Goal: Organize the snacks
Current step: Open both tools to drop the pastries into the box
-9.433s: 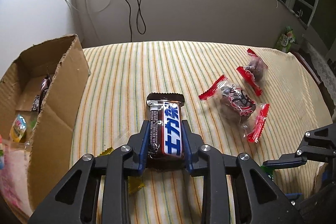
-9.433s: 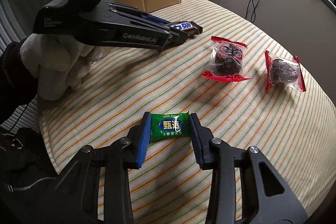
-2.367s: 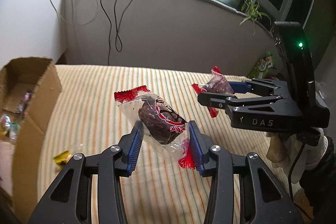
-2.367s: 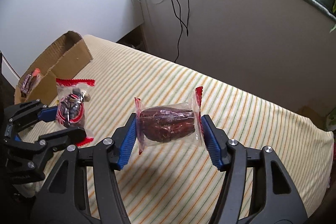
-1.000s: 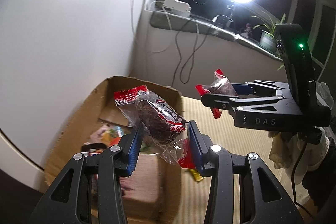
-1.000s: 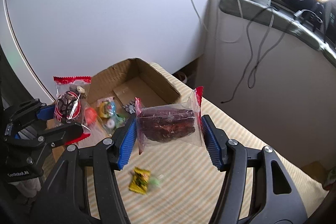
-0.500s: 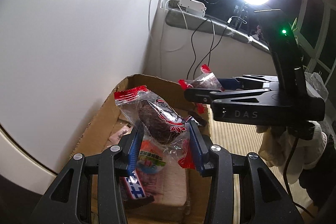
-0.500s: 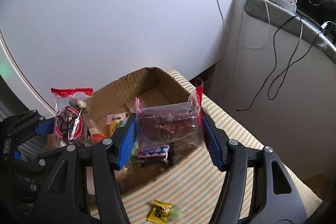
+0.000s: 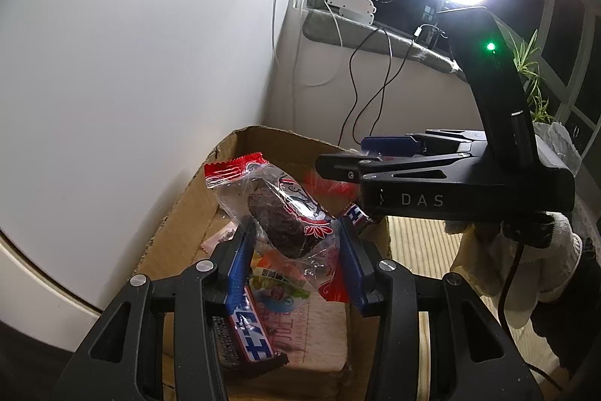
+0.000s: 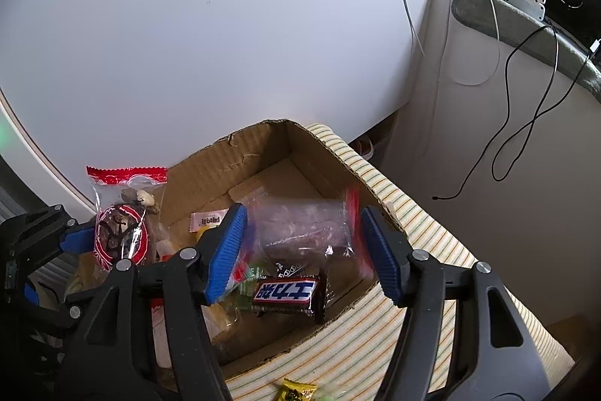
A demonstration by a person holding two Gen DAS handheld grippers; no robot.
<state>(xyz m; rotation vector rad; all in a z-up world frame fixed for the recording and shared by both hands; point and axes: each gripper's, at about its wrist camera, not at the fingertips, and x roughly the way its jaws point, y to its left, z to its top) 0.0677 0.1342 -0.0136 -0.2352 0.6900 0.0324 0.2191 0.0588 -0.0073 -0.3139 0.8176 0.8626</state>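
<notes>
My left gripper (image 9: pixel 296 258) is shut on a red-and-clear wrapped dark snack (image 9: pixel 278 213) and holds it above the cardboard box (image 9: pixel 180 209). It also shows at the left of the right wrist view (image 10: pixel 120 228). My right gripper (image 10: pixel 304 247) is open over the box (image 10: pixel 248 145). A second clear wrapped dark snack (image 10: pixel 304 224), blurred, is falling between its fingers into the box. My right gripper also shows in the left wrist view (image 9: pixel 360 153), with no snack in it.
The box holds a Snickers bar (image 10: pixel 289 290), another bar (image 9: pixel 251 337) and several colourful packets. A yellow candy (image 10: pixel 295 391) lies on the striped tablecloth (image 10: pixel 413 224) beside the box. A white wall stands behind; cables hang at the window sill.
My right gripper has opened and let go of its wrapped snack, which drops into the box. Both grippers have moved a little further over the box. The left still holds its snack.
</notes>
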